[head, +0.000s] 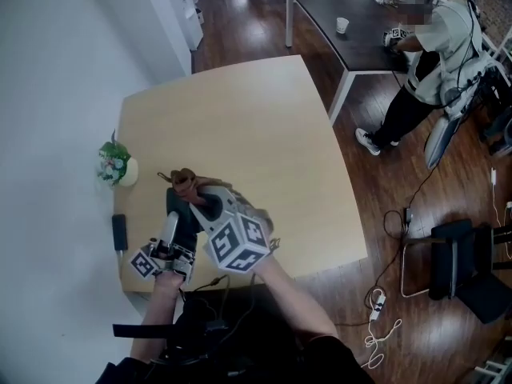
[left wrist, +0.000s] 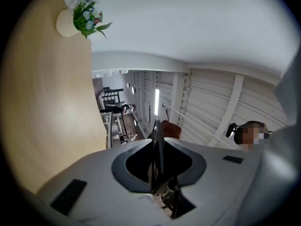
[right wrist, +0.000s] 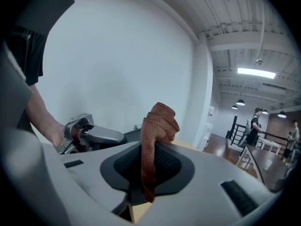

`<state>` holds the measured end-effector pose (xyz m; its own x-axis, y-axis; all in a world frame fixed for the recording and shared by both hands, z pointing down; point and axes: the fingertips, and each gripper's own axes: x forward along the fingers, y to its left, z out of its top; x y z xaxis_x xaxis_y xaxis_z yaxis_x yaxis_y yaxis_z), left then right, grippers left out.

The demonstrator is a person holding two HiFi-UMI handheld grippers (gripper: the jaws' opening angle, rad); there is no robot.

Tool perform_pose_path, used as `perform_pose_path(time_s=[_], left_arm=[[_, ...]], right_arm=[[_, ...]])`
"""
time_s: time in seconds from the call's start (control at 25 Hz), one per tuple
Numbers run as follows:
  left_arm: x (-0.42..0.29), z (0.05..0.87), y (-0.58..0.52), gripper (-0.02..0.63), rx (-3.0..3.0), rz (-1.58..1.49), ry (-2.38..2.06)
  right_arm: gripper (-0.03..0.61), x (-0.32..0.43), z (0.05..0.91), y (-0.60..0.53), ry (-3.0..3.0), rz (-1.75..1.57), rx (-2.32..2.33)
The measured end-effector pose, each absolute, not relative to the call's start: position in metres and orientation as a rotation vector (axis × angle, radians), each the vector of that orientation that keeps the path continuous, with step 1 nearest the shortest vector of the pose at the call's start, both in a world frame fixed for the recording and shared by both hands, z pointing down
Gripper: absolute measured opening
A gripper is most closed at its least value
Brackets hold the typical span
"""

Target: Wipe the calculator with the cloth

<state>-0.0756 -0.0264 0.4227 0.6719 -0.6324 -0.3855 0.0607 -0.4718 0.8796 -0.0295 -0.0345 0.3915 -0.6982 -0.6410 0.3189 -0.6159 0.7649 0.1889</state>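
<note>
1. Holding the calculator (left wrist: 158, 142) edge-on, the left gripper (head: 170, 229) has its jaws almost together on the thin dark slab. It keeps the slab lifted over the near left part of the wooden desk (head: 240, 118).
2. The right gripper (head: 202, 204) is clamped on a rust-brown cloth (head: 186, 181), which bunches up past the jaw tips.
3. The cloth sits just beside the calculator's far end; I cannot tell whether the two touch.
4. A small pot of flowers (head: 116, 165) stands at the desk's left edge. A small dark flat object (head: 119, 232) lies near it, closer to the person.
5. Across the wooden floor, another person (head: 432, 46) stands by a dark table (head: 360, 50) that carries a white cup (head: 342, 25).
</note>
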Motion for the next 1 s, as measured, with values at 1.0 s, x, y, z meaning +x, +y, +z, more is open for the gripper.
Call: perform_pose_path(time_s=[1.0], left_arm=[[-0.076,0.437,-0.029,0.067,1.820,-0.913,-0.449]], right_arm=[[0.066,0.011,0.374,-0.054,-2.631,-0.094,1.054]])
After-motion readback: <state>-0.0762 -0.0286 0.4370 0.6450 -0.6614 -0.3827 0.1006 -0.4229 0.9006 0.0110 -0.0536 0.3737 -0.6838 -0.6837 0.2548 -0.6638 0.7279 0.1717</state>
